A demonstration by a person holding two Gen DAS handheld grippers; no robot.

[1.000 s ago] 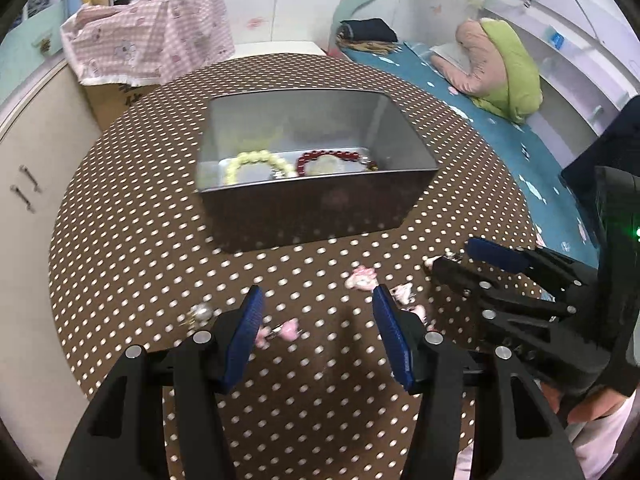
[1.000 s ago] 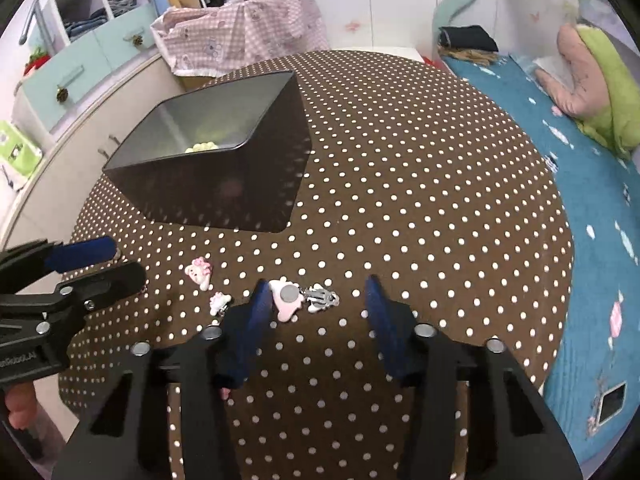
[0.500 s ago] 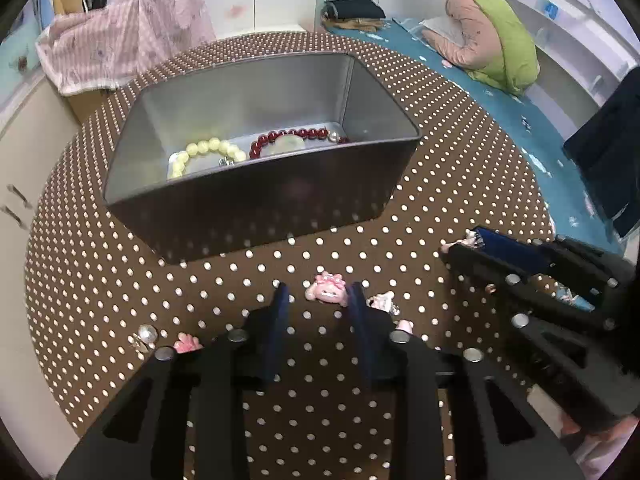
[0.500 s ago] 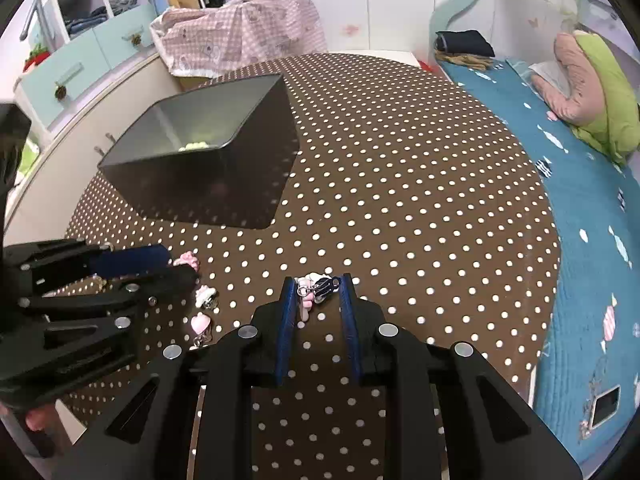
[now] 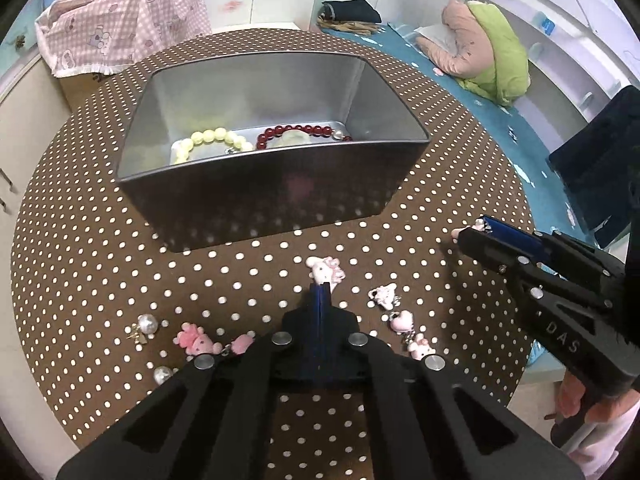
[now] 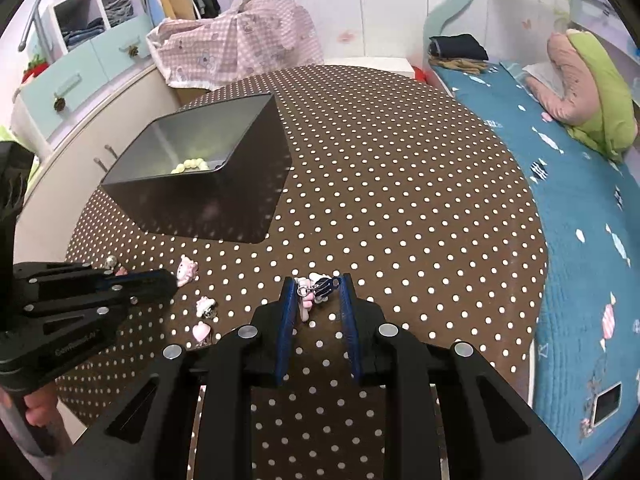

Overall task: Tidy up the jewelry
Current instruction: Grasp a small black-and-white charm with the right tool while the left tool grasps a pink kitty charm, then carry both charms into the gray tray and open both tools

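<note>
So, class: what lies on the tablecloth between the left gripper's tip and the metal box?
In the left wrist view, a pink cat charm lies just ahead of the left gripper; beyond it, bare dotted tablecloth reaches the metal box.

Brown tablecloth point(image 5: 100, 240) with white polka dots; grey metal tin point(image 5: 272, 196) holding pale yellow beads point(image 5: 208, 138) and dark red beads point(image 5: 296, 130).

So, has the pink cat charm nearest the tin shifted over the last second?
No. In the right wrist view the pink cat charm lies where it did, just off the near corner of the tin on the dotted cloth.
</note>
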